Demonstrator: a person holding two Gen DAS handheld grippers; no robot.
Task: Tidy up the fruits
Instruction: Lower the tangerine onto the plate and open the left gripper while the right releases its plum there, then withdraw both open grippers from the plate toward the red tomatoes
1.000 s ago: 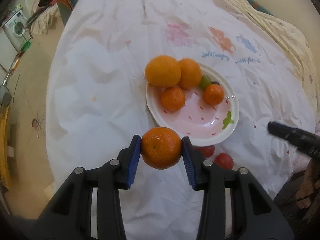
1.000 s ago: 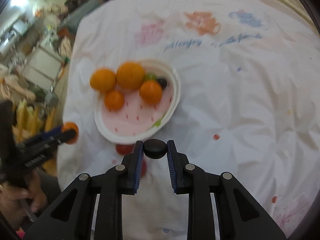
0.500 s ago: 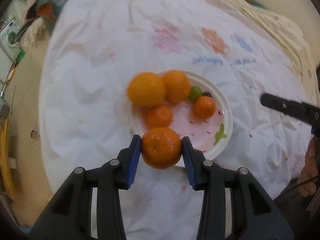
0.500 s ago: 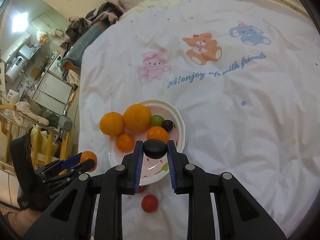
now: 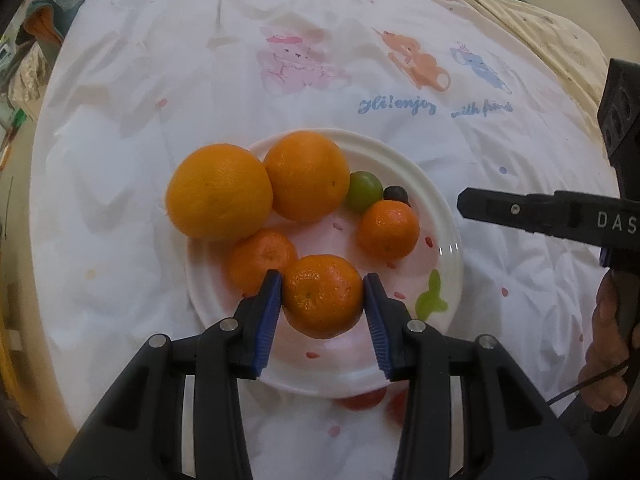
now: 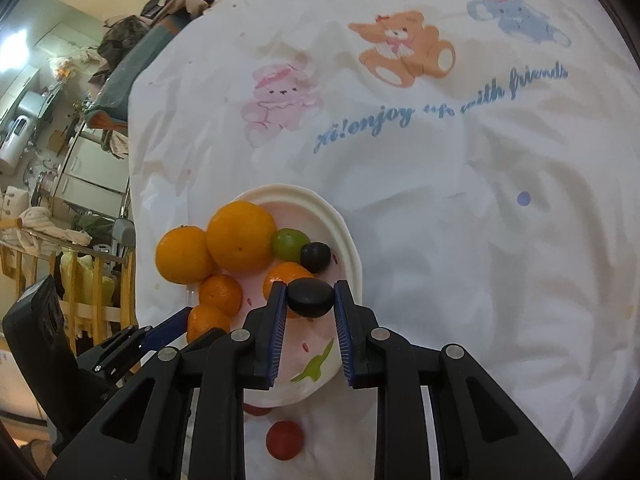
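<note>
My left gripper (image 5: 323, 296) is shut on a small mandarin (image 5: 322, 296) and holds it over the near part of the white plate (image 5: 450, 248). The plate holds two big oranges (image 5: 218, 196), two small mandarins (image 5: 388, 232), a green grape (image 5: 363, 191) and a dark grape (image 5: 396, 194). My right gripper (image 6: 311, 298) is shut on a dark grape (image 6: 311, 297) above the plate's (image 6: 344, 232) near right side. The right gripper also shows at the right of the left wrist view (image 5: 540, 214).
Two red cherry tomatoes (image 6: 284, 440) lie on the white printed cloth (image 6: 480, 240) just in front of the plate; they also show in the left wrist view (image 5: 360, 400). The table edge falls off to the left, with room clutter beyond.
Both grippers have moved forward toward the plate with their fruit. The left one now holds the mandarin over the plate; the right one has come over its rim.
</note>
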